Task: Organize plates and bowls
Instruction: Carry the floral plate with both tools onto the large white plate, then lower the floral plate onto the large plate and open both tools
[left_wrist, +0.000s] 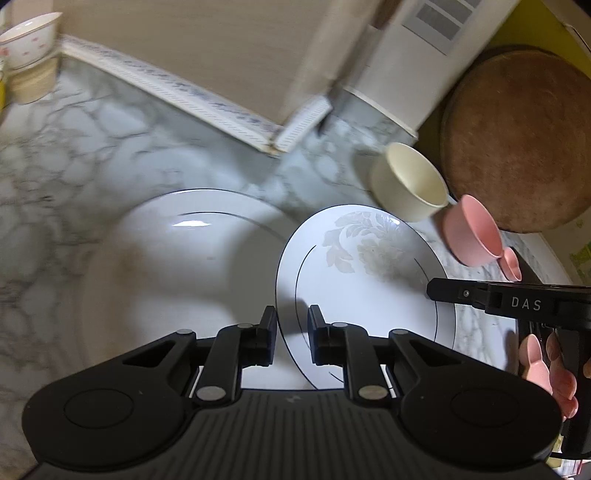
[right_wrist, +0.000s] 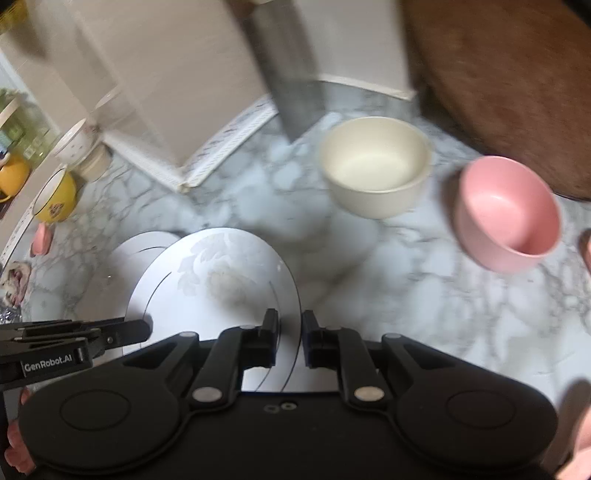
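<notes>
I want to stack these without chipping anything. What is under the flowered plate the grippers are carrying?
The larger white plate lies partly beneath the flowered plate's left edge, on the marble counter. Counter shows to its right. What lies directly beneath its middle is covered.

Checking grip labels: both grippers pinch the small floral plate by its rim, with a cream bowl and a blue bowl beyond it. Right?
Not quite: the second bowl is pink, not blue, as the right wrist view shows. Both the left gripper and right gripper do pinch the floral plate, with the cream bowl beyond.

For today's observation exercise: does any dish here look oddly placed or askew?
Yes. The floral plate is tilted off the marble counter, pinched at opposite rims by the left gripper and right gripper, partly over the larger plate.
</notes>
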